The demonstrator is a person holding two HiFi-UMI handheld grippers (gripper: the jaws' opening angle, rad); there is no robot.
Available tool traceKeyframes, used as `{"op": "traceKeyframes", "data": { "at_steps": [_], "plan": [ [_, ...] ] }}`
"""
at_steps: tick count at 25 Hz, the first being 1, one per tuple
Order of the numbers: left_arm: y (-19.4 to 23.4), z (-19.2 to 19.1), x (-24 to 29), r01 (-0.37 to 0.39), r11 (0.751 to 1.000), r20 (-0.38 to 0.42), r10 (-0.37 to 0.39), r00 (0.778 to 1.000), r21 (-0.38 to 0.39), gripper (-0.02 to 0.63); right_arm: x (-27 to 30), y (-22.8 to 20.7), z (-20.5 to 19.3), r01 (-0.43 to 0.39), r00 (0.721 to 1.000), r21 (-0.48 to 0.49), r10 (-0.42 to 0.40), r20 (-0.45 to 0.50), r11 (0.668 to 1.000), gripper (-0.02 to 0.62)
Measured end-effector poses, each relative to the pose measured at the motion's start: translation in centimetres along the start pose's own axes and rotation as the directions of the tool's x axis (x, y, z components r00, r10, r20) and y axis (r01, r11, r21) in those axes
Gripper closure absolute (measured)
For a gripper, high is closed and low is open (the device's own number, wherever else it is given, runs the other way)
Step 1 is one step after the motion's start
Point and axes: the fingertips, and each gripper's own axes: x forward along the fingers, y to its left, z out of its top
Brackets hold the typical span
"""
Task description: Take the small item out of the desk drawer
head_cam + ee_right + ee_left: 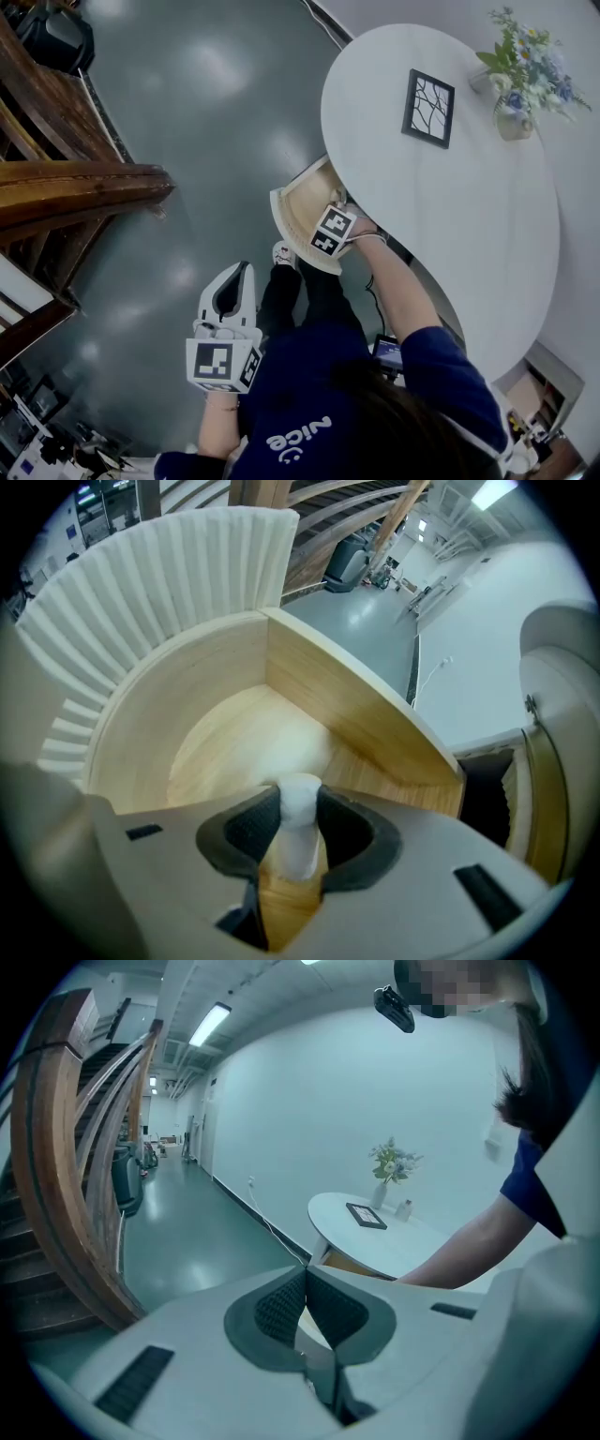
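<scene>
Interior of drawer (225, 752) noted as pale smooth wood, its front (159, 583) as white, fluted, matt, small item (300, 825) seen as white and matt, right gripper (298, 797) pads (246, 829) as dark ribbed rubber, floor (187, 112) recorded as glossy grey

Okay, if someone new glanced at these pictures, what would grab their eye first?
Probably the right gripper, reaching down into the open curved wooden drawer with a small white item clamped between its jaws. Next, the round white table above that drawer, carrying a framed picture and a vase of flowers. The left gripper hangs shut and empty over the grey floor.
</scene>
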Motion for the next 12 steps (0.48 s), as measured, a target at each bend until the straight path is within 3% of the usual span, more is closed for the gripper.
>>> {"op": "traceKeyframes", "data": {
  "at_steps": [12],
  "plan": [
    [-0.7,1.0,-1.2,0.047,0.998,0.046,-0.049,0.998,0.039,0.602,-4.1,1.8,1.1,-0.015,0.998,0.098,0.009,0.063,0.995,0.462]
  ]
}}
